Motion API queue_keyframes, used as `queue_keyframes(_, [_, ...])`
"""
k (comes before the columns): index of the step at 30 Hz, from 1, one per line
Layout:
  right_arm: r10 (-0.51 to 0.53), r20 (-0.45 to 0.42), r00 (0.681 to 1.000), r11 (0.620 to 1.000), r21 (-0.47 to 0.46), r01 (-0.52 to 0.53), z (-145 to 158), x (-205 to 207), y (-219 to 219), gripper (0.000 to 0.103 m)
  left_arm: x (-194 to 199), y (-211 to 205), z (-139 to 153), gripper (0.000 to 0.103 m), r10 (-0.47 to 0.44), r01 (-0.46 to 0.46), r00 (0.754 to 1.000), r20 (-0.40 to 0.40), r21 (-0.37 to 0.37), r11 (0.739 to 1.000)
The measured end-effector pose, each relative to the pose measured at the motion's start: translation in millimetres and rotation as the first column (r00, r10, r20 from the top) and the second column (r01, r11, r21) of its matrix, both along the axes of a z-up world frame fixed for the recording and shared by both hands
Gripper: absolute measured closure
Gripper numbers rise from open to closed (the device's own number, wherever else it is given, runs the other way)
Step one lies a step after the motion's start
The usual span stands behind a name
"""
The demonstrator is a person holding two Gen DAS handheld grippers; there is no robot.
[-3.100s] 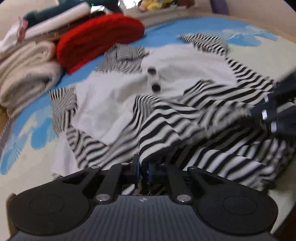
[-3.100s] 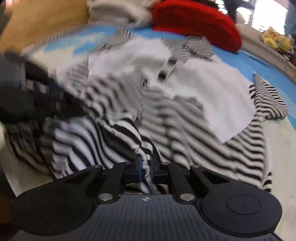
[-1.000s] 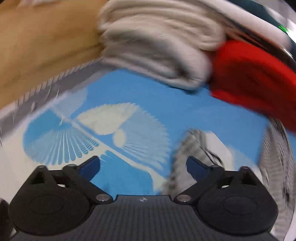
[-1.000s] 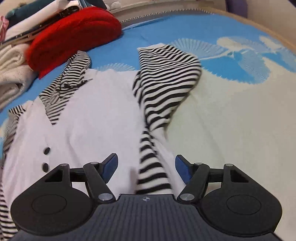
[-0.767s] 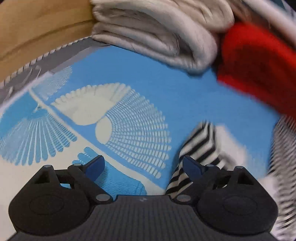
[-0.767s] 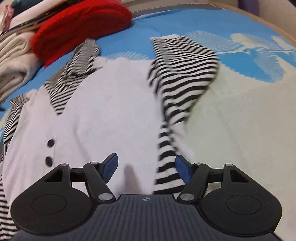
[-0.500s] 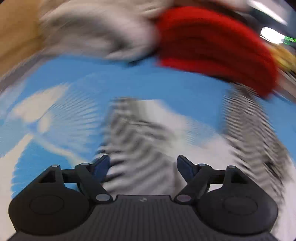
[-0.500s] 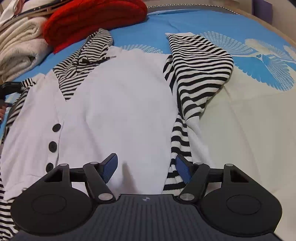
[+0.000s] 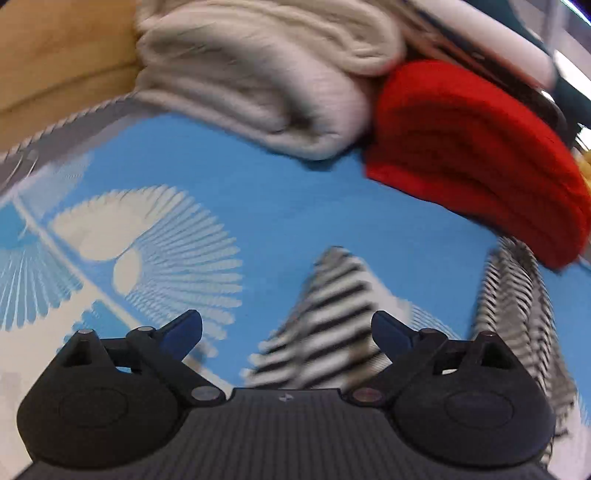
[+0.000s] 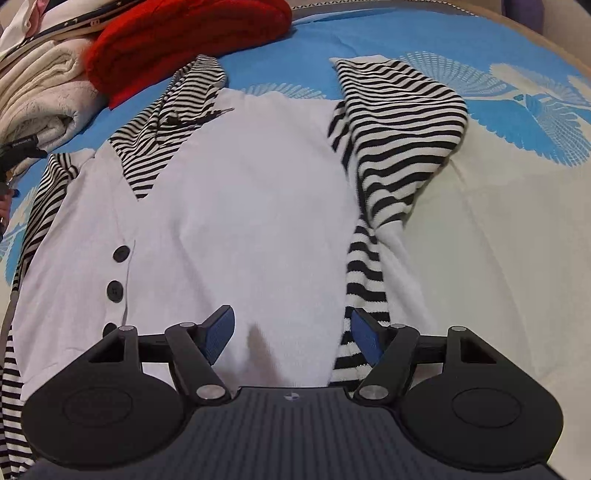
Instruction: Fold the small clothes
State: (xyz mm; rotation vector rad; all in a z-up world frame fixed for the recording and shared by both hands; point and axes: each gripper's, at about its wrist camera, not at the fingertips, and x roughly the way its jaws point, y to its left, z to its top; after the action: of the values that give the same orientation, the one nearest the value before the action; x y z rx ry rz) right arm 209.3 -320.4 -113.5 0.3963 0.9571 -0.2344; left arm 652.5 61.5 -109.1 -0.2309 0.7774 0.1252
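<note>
The small top lies spread flat on the bed sheet, front up: a white body with three black buttons down one side, a striped collar pointing toward the red knit, and striped sleeves. One striped sleeve is folded in a loop at the far side of the body, its cuff end running down along the white edge.

The right gripper hangs low over the lower hem of the top, its blue-padded fingers spread wide and holding nothing; the striped cuff sits just inside the other pad.

The left gripper faces the opposite striped sleeve, which shows blurred between its widely parted fingers; nothing is gripped. Whether the fingers touch the cloth cannot be told.

Beyond the sleeve, folded cream knitwear and the red knit are stacked side by side, touching, on the blue patterned part of the sheet.
</note>
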Motion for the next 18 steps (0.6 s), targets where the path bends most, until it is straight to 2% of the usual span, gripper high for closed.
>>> queue_keyframes(2, [0.014,0.0,1.0,1.0,-0.015,-0.014,-0.1,-0.2,4.4,0.031,2.1,16.4,-9.8,0.003,0.061,-0.063,0.998,-0.023,-0.076,0.995])
queue_keyframes(4, [0.025,-0.002,1.0,1.0,-0.019,-0.025,-0.2,-0.9,6.8,0.031,5.0,30.4,-22.8,0.004,0.127,-0.14,0.987,-0.095,-0.138,0.981])
queue_keyframes(6, [0.033,-0.006,0.999,0.999,0.008,-0.033,-0.8,-0.9,7.6,0.031,1.7,32.1,-32.9,0.008,0.137,-0.161,0.981,-0.137,-0.187,0.969])
queue_keyframes(8, [0.042,-0.009,0.999,0.999,0.029,-0.042,-1.3,-1.0,9.1,0.031,-9.2,14.7,-31.7,0.017,0.032,-0.058,0.993,-0.113,-0.238,0.97])
queue_keyframes(9, [0.047,-0.009,0.999,0.999,0.026,-0.047,-1.2,-0.9,10.6,0.031,-21.3,-1.7,-25.4,0.017,-0.053,0.035,0.997,-0.059,-0.261,0.965])
queue_keyframes(11, [0.053,-0.005,0.999,0.999,0.013,-0.053,0.0,-0.8,12.4,0.031,-49.5,-39.0,-13.0,0.015,-0.199,0.203,0.979,0.038,-0.216,0.955])
queue_keyframes(12, [0.053,-0.003,0.999,0.999,0.01,-0.053,0.4,-0.7,12.2,0.031,-65.3,-58.9,-9.0,0.014,-0.272,0.281,0.96,0.072,-0.177,0.943])
queue_keyframes(14, [0.047,-0.003,0.999,0.999,0.01,-0.047,0.2,-0.8,11.0,0.031,-101.0,-101.6,-7.6,0.011,-0.433,0.442,0.896,0.098,-0.099,0.892])
queue_keyframes(15, [0.044,-0.005,0.999,0.999,0.012,-0.044,-0.1,-0.8,9.8,0.031,-120.3,-121.2,-8.8,0.011,-0.511,0.518,0.853,0.1,-0.05,0.854])
queue_keyframes(18, [0.04,-0.014,0.999,0.999,0.015,-0.04,-1.9,-0.6,8.1,0.031,-166.9,-153.6,-13.5,0.009,-0.674,0.666,0.733,0.093,0.102,0.739])
